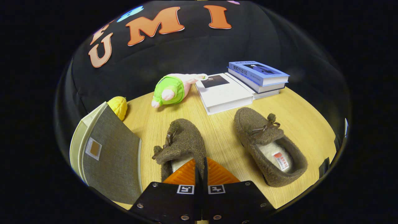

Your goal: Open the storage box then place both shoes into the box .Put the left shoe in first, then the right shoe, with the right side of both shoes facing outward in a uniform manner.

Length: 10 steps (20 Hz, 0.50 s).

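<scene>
On a wooden table (224, 133), the gripper (201, 169) has its two fingers drawn together with only a sliver of gap, pinching the rim of one brown shoe (182, 143) at its opening. The second shoe (270, 146), one of two on the table, lies apart to the right, toe pointing away. A grey storage box (108, 152) with its lid raised stands just left of the gripped shoe. Beyond are one yellow toy (118, 106), one green-and-pink plush (172, 89) and three books (245, 85), two of them stacked.
</scene>
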Each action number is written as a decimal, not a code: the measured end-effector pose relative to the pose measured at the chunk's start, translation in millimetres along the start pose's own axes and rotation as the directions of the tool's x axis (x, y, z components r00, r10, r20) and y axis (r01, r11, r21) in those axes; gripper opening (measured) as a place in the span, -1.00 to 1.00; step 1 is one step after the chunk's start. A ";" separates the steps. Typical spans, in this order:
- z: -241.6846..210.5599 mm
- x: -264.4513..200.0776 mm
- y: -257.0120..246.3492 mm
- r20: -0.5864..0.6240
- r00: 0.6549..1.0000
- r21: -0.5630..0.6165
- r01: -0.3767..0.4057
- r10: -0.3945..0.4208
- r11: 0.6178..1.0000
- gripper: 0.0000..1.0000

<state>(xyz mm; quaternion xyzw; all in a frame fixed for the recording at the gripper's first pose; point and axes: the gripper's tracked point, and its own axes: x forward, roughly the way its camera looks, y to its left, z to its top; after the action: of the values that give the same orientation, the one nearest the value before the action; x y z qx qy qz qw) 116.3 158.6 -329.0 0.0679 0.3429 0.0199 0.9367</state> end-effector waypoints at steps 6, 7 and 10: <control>53.9 -36.6 23.2 0.054 0.997 0.112 -0.061 0.055 0.992 -0.97; 64.0 -44.2 30.1 0.060 0.996 0.117 -0.076 0.069 0.990 -0.97; 100.4 -68.5 52.1 0.100 0.990 0.105 -0.115 0.104 0.988 -0.96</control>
<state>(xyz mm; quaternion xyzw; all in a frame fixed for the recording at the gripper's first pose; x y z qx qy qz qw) 129.2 193.0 -201.9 0.1391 0.2947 0.0492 0.9441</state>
